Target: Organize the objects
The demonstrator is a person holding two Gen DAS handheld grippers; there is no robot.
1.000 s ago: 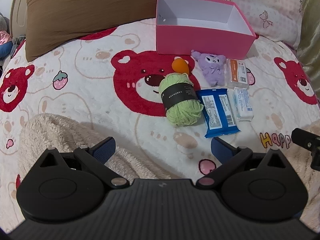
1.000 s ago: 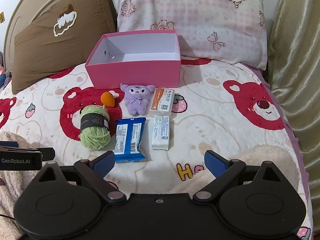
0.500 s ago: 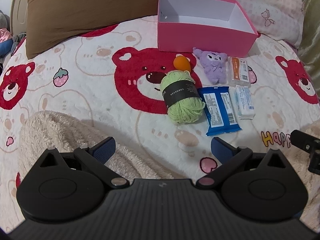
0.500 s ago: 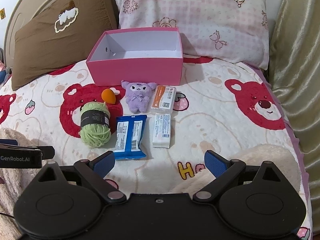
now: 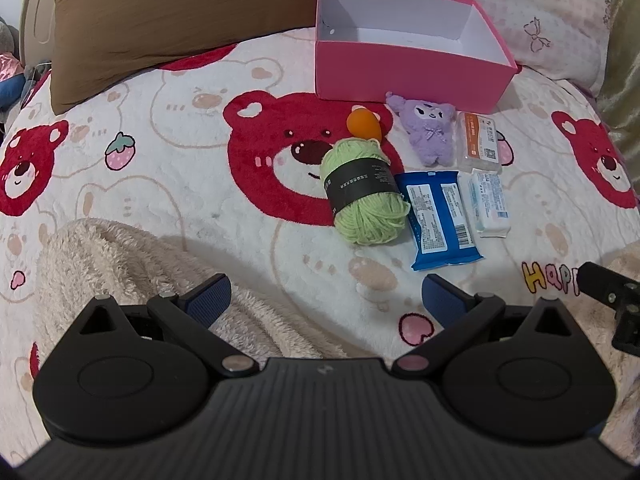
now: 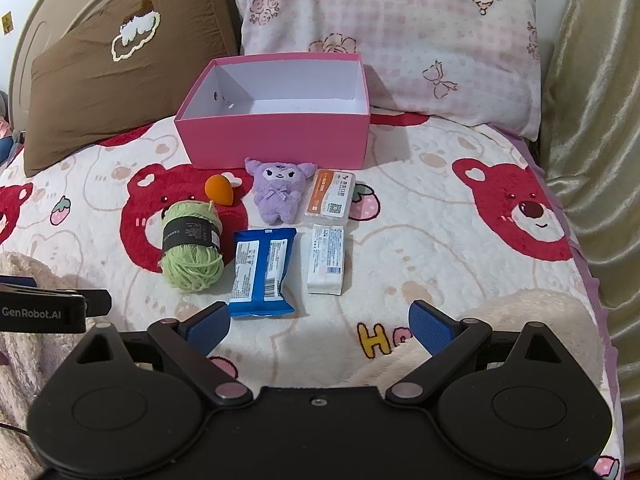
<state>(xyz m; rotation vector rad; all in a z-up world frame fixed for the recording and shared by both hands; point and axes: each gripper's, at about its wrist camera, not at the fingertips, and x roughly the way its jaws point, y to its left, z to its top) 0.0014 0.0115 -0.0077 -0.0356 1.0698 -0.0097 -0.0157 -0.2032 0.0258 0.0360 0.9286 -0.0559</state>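
Note:
An empty pink box point(image 5: 408, 64) point(image 6: 276, 140) stands open on the bed. In front of it lie an orange sponge point(image 5: 363, 123) point(image 6: 219, 188), a purple plush point(image 5: 428, 132) point(image 6: 278, 190), an orange-white box point(image 5: 479, 142) point(image 6: 330, 198), a green yarn ball point(image 5: 366, 196) point(image 6: 192, 246), a blue packet point(image 5: 440, 220) point(image 6: 260, 270) and a white packet point(image 5: 490, 204) point(image 6: 327, 260). My left gripper point(image 5: 326, 298) is open and empty, short of the yarn. My right gripper point(image 6: 320, 326) is open and empty, just short of the blue packet.
A brown pillow point(image 6: 120, 76) and a pink checked pillow point(image 6: 400, 36) lean at the headboard behind the box. A cream fleece blanket point(image 5: 120, 272) point(image 6: 500, 340) lies bunched under both grippers. A golden curtain point(image 6: 592, 120) hangs on the right.
Both grippers have moved slightly forward toward the row of objects. Nothing on the bed has moved, and both stay open.

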